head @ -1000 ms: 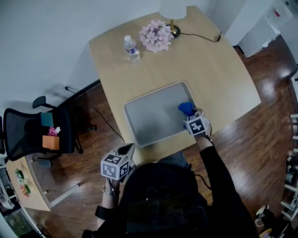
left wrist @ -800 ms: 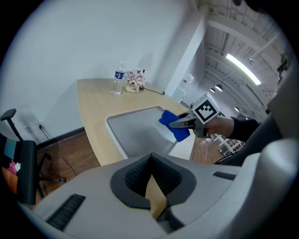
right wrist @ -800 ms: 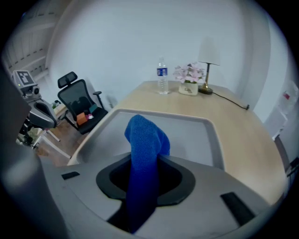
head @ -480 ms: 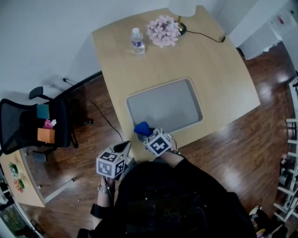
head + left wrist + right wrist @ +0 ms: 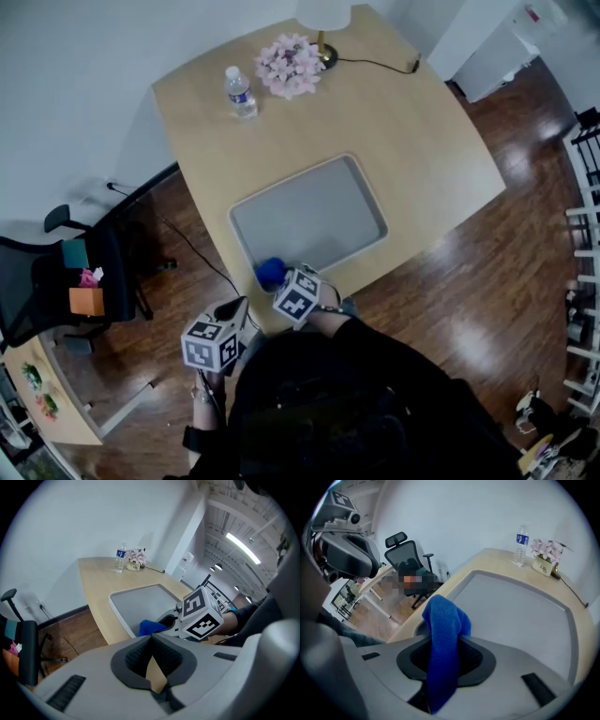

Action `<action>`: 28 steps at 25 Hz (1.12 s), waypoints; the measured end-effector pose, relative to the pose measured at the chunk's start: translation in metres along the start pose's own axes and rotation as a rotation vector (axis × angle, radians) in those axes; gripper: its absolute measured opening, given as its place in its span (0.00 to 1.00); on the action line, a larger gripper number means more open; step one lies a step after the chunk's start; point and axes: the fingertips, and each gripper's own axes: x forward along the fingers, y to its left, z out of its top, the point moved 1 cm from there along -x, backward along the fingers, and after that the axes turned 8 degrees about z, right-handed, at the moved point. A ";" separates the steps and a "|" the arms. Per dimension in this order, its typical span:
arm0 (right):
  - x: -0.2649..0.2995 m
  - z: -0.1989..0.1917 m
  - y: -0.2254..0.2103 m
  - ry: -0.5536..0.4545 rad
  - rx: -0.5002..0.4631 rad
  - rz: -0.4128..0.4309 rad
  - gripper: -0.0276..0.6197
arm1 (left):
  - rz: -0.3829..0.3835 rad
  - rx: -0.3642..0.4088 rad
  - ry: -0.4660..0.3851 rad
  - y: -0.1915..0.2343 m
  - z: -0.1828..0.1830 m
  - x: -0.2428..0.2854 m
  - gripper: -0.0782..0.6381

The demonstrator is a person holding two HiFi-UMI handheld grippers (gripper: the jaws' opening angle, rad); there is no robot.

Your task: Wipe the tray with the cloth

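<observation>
At the tray (image 5: 319,211) corner, right hand-held gripper (image 5: 278,284) clamps the cloth (image 5: 269,273); left hand-held gripper (image 5: 151,639) seems closed, empty.

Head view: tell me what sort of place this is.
Probably an office or meeting room: a large wooden table bearing a lamp and a water bottle, with a black office chair beside it.

Wooden table (image 5: 422,141) — tray (image 5: 309,220), bottle (image 5: 240,92), flowers (image 5: 289,66), lamp (image 5: 323,15)

Black sleeve (image 5: 364,334), marker-cubed grey right gripper (image 5: 283,283)
</observation>
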 end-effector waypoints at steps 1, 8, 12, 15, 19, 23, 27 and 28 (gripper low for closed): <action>-0.005 -0.005 -0.008 -0.001 0.003 -0.016 0.21 | -0.003 0.007 -0.001 -0.003 0.002 0.001 0.10; -0.056 -0.065 -0.093 -0.036 0.143 -0.158 0.21 | -0.019 0.053 0.001 -0.028 0.017 0.012 0.10; -0.082 -0.097 -0.138 -0.053 0.214 -0.211 0.21 | -0.023 0.074 0.003 -0.045 0.026 0.019 0.10; -0.094 -0.116 -0.161 -0.052 0.259 -0.221 0.21 | -0.016 0.087 0.006 -0.054 0.030 0.022 0.10; -0.110 -0.132 -0.185 -0.069 0.298 -0.235 0.21 | -0.003 0.095 0.012 -0.065 0.034 0.024 0.10; -0.121 -0.145 -0.207 -0.089 0.331 -0.252 0.21 | 0.014 0.089 0.014 -0.070 0.035 0.028 0.10; -0.122 -0.147 -0.211 -0.087 0.318 -0.239 0.21 | 0.026 0.079 0.003 -0.076 0.040 0.032 0.10; -0.122 -0.147 -0.211 -0.081 0.313 -0.242 0.21 | 0.027 0.077 -0.001 -0.077 0.041 0.033 0.10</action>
